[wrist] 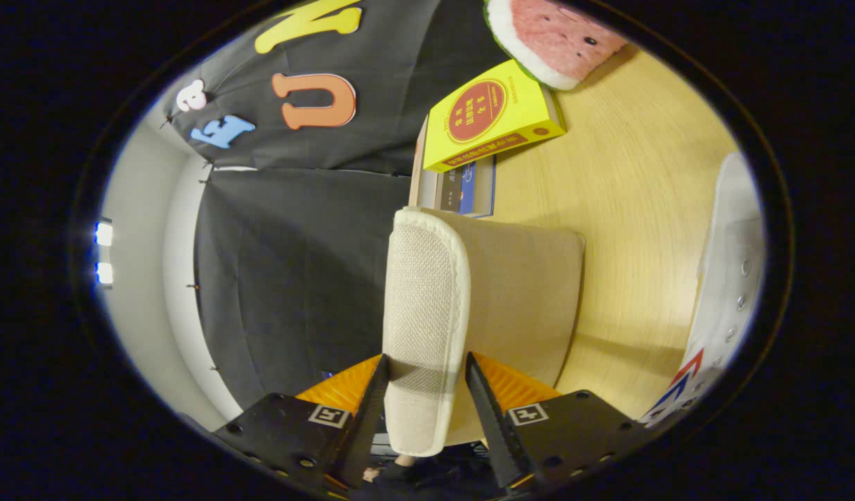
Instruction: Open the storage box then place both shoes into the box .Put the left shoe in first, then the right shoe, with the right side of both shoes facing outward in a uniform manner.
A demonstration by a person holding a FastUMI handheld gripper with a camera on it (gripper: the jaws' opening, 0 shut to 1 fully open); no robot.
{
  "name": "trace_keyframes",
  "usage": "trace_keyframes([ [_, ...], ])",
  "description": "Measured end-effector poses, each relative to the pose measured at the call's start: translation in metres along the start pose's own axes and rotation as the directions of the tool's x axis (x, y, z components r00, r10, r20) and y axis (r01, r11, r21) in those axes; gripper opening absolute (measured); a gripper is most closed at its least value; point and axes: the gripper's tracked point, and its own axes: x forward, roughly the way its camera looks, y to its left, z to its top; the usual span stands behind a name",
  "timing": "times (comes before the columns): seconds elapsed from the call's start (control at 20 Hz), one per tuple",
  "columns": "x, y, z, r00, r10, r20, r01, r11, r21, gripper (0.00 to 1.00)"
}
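Item: storage box lid (427,327), pale woven fabric with a rolled, stitched edge. It stands on edge, its long axis running straight away from the gripper (424,390) along the line of the fingers. The rounded far corner points ahead toward the books; the near end passes back between the fingers and out of sight beneath them.

Item: storage box (531,306), beige fabric. Its flat face adjoins the lid on the wooden-table side and extends beyond the fingertips.

Gripper: the two fingers stand slightly apart with the lid's edge between them. Both inner faces lie against the fabric, one on each side, clamped on the lid.

Item: shoe (726,306), white with metal eyelets and a red-and-blue mark. It lies well apart from the lid, across a bare stretch of table, on the far side of the box.

Item: stack of books (490,122), a yellow one on top. It sits beyond the lid's far corner, near it but not touching.

Item: watermelon-slice cushion (552,38), just past the books.

Surface: light wooden table (636,209).

Room: black cloth wall (288,278) on the lid's other side.
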Motion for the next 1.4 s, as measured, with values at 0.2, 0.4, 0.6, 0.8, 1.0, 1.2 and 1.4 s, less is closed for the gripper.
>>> trace_keyframes([
  [0.2, -0.006, 0.001, 0.001, 0.999, -0.034, -0.016, 0.035, 0.999, 0.027, 0.52],
  [0.4, -0.015, 0.01, -0.001, 0.998, -0.058, -0.022, 0.059, 0.998, 0.02, 0.15],
  [0.6, -0.019, 0.036, 0.002, 0.996, -0.09, 0.016, 0.09, 0.995, 0.035, 0.02],
  [0.8, -0.015, 0.084, -0.003, 0.997, -0.061, 0.044, 0.059, 0.997, 0.045, 0.01],
  [1.0, 0.01, 0.15, -0.007, 0.999, -0.029, 0.037, 0.029, 0.999, -0.014, 0.01],
  [1.2, 0.048, 0.202, -0.004, 0.997, -0.071, 0.041, 0.075, 0.99, -0.119, 0.02],
  [1.4, 0.098, 0.23, -0.002, 0.997, -0.064, 0.045, 0.069, 0.991, -0.113, 0.02],
])
